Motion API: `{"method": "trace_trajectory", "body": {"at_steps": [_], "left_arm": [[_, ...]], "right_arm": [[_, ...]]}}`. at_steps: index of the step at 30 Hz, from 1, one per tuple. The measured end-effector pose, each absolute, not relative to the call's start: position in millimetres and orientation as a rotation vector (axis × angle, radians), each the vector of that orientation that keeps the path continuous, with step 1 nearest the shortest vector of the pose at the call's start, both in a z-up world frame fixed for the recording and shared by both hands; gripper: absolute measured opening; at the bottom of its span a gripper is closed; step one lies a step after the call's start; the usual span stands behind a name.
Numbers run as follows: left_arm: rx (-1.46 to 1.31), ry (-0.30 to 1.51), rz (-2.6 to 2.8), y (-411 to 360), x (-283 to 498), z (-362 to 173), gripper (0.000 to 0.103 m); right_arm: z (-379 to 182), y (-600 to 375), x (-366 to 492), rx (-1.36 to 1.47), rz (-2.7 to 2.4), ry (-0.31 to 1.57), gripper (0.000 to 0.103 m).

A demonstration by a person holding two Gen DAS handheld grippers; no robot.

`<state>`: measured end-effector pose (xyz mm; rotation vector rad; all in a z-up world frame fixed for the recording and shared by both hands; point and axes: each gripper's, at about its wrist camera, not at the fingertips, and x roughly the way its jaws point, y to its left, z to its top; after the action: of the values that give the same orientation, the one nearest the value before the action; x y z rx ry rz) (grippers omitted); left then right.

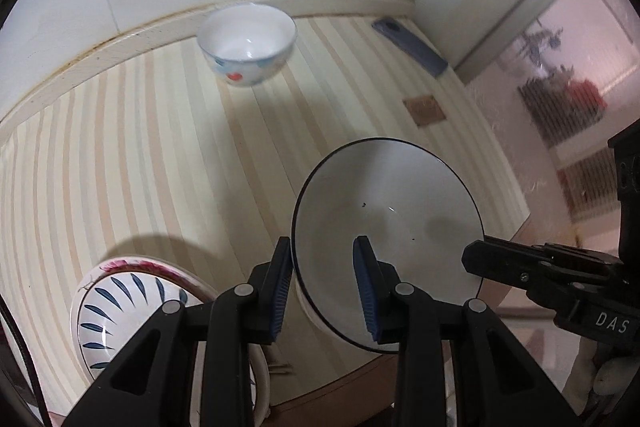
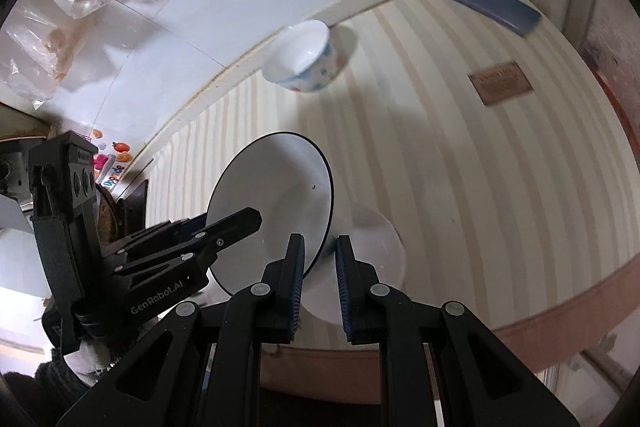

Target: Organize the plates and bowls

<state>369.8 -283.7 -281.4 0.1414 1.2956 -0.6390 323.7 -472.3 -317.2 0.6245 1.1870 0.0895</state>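
A white bowl with a thin black rim (image 1: 384, 211) (image 2: 280, 179) is held between both grippers over the front of the striped table (image 1: 160, 155). My left gripper (image 1: 323, 243) is shut on the bowl's near rim, one finger inside and one outside. My right gripper (image 2: 320, 239) is shut on the opposite rim, and the bowl leans in that view. Each gripper also shows in the other's view, the right gripper (image 1: 476, 255) at one side of the bowl and the left gripper (image 2: 244, 221) at the other. A small white bowl with blue and red marks (image 1: 248, 43) (image 2: 302, 57) stands by the back wall.
A blue-leaf patterned bowl (image 1: 116, 311) sits in a pink-flowered dish at the table's front left. A blue-grey phone (image 1: 408, 45) (image 2: 492, 5) lies in the back corner, a brown label (image 1: 424, 111) (image 2: 500, 83) nearer. The table's rounded edge (image 2: 520, 323) is close below.
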Motion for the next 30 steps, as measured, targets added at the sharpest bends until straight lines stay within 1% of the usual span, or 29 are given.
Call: {"method": "trace_trajectory", "body": {"at_steps": [11,19,25,28,30], "left_arm": [[0.289,1.379,-0.633,-307.2,357.0,-322.7,0.028],[0.323,1.397,-0.613,-311.0,354.4,-325.3,0.028],[0.284,1.423,-0.603,-301.2,357.5,-319.6,0.028],[0.223,1.382,-0.596,-289.1,366.2,-295.7,0.029],[0.186,1.344,-0.583,-282.5,379.7,-279.0,0.030]], "right_arm": [[-361.9,-479.8,308.8,0.670,0.055,1.245,0.018],[-371.6,-475.7,311.2,0.623,0.058,1.302,0.018],[-374.2,-477.7,316.1,0.661,0.092,1.353,0.019],[-362.0,-490.7,318.7,0.705,0.099,1.324,0.019],[-350.5,-502.4,324.8,0.745,0.109,1.296,0.021]]}}
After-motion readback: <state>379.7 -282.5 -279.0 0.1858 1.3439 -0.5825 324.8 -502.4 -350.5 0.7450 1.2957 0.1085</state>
